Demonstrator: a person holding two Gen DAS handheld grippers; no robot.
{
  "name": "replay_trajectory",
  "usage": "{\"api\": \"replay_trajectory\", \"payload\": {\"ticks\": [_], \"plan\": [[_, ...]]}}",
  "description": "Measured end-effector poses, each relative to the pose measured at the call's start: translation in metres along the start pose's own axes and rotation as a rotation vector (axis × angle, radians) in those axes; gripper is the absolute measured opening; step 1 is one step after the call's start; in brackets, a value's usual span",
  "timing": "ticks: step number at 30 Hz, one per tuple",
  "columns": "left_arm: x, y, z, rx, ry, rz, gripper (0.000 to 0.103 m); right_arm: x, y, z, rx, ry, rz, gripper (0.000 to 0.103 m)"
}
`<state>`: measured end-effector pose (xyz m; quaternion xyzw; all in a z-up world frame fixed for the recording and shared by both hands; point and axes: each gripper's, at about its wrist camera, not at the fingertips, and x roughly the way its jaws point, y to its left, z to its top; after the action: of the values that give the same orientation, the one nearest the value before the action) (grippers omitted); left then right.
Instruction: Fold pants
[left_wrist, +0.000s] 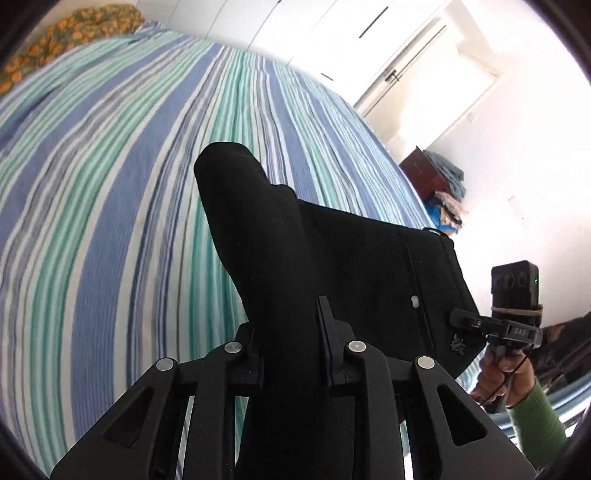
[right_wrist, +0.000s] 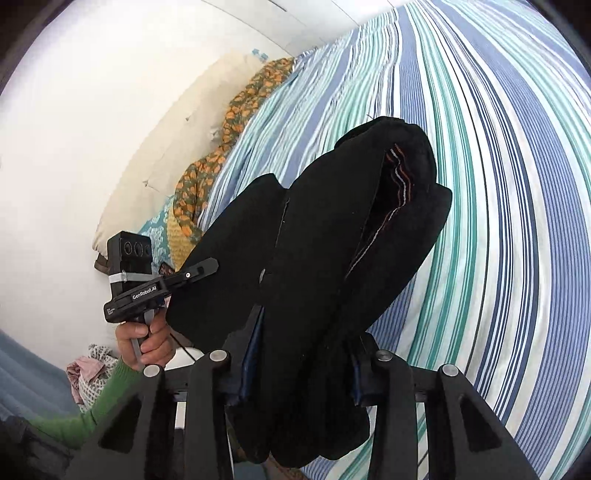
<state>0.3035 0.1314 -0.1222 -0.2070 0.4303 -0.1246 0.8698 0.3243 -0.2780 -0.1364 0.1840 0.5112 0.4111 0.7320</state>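
Note:
The black pants (left_wrist: 314, 251) hang in the air above a striped bed (left_wrist: 110, 184), stretched between both grippers. My left gripper (left_wrist: 291, 354) is shut on a bunched part of the pants. My right gripper (right_wrist: 306, 354) is shut on a thick fold of the pants (right_wrist: 332, 229), whose striped inner waistband shows. In the left wrist view the right gripper (left_wrist: 469, 321) pinches the pants' far edge. In the right wrist view the left gripper (right_wrist: 199, 273) pinches the other edge.
A floral orange-green cloth (right_wrist: 221, 147) and a cream pillow (right_wrist: 166, 147) lie at the bed's head. A brown cabinet (left_wrist: 421, 173) with piled clothes (left_wrist: 447, 199) stands by the white wall. More clothes (right_wrist: 88, 373) lie on the floor.

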Motion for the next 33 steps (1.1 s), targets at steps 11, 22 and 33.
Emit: {"api": "replay_trajectory", "payload": {"ticks": [11, 22, 33], "plan": [[0.023, 0.043, -0.106, 0.144, -0.067, 0.532, 0.082, -0.028, -0.065, 0.0, -0.016, -0.02, -0.505, 0.084], [-0.03, -0.044, -0.168, 0.053, -0.172, 0.535, 0.098, -0.045, 0.034, -0.114, -0.13, -0.222, -0.689, 0.103], [-0.046, -0.074, -0.204, 0.147, -0.146, 0.568, 0.098, -0.015, 0.102, -0.184, -0.254, -0.252, -0.893, 0.103]]}}
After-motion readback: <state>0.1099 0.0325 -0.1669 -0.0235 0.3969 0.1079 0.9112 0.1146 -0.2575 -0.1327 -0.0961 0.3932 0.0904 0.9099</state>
